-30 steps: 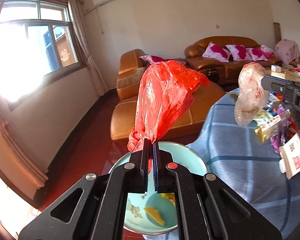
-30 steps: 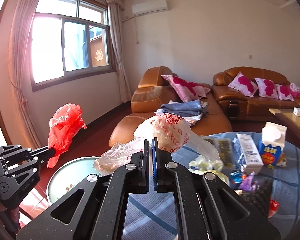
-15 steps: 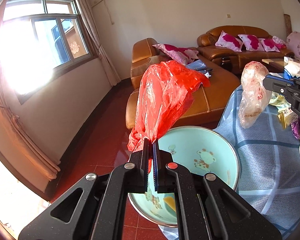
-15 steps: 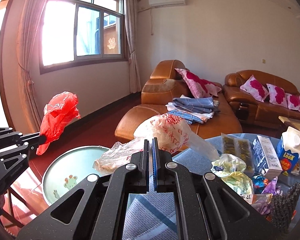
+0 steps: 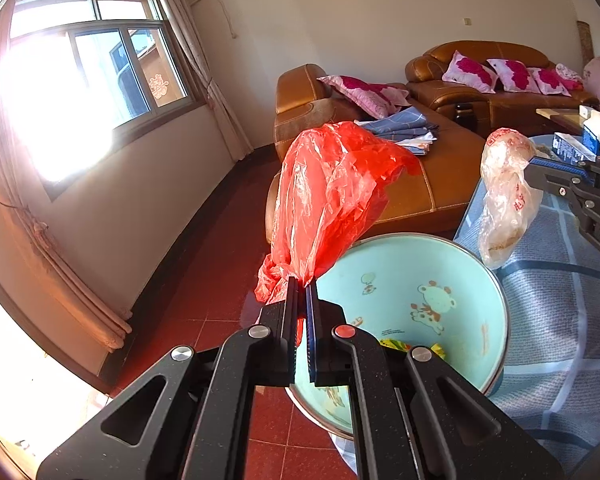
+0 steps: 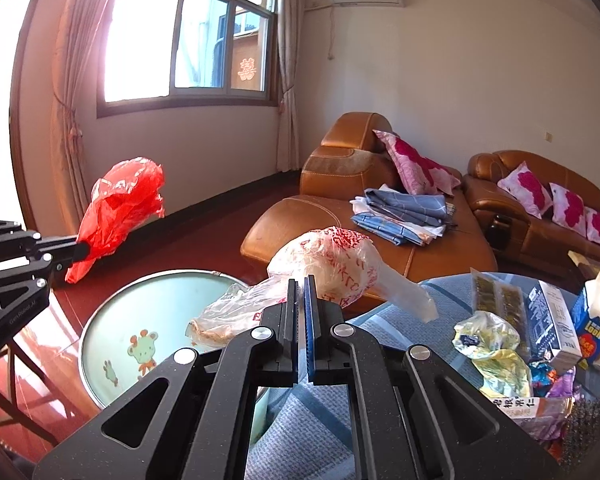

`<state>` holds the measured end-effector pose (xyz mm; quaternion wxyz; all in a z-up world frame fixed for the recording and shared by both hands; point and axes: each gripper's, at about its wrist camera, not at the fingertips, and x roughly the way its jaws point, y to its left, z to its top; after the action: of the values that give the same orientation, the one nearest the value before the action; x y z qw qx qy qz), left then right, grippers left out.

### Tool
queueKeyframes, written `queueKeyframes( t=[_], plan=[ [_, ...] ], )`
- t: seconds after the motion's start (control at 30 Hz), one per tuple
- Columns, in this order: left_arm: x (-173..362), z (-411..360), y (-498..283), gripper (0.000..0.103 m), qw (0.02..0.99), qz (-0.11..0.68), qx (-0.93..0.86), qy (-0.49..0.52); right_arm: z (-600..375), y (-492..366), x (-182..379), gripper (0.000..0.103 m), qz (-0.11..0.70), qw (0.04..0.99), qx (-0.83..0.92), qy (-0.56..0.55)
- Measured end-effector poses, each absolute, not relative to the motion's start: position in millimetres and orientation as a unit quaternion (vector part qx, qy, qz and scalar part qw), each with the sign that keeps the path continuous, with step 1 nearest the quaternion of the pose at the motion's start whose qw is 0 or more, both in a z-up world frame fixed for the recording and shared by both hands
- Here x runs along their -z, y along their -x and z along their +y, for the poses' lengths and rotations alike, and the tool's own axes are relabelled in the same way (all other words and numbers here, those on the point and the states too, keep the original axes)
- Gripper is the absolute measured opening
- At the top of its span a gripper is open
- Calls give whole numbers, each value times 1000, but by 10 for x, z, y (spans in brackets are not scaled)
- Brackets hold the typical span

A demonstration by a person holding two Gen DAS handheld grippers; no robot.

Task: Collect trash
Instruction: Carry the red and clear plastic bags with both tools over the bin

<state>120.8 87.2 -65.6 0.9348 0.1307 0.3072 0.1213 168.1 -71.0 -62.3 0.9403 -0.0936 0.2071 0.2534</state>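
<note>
My left gripper [image 5: 301,285] is shut on a crumpled red plastic bag [image 5: 332,196], which stands up above the near rim of a light blue basin [image 5: 428,288] with cartoon animals. Yellow scraps [image 5: 396,345] lie in the basin's bottom. My right gripper [image 6: 301,282] is shut on a clear plastic bag with red print [image 6: 332,264], held over the table edge beside the basin [image 6: 140,320]. In the right wrist view the left gripper [image 6: 82,249] with the red bag [image 6: 120,208] is at the far left. In the left wrist view the right gripper [image 5: 534,166] holds the clear bag [image 5: 508,200] at the right.
A blue checked cloth [image 6: 300,420] covers the table. Wrappers [image 6: 496,344], a dark box [image 6: 552,320] and a milk carton [image 6: 596,312] lie on its right side. A brown leather sofa [image 6: 340,220] with folded cloths [image 6: 400,212] stands behind. The floor [image 5: 204,300] is red tile.
Both grippers have moved toward the basin, each still shut on its bag. The basin now looks larger and nearer in both views, and the clear bag hangs close to its rim.
</note>
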Motion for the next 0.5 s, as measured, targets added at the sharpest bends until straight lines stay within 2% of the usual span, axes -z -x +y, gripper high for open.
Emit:
queueKeyframes(
  t=[0.5],
  plan=[
    [724, 931, -1264, 3, 930, 320, -129, -125, -571, -1688, 708, 3, 210, 930, -275, 120]
  ],
)
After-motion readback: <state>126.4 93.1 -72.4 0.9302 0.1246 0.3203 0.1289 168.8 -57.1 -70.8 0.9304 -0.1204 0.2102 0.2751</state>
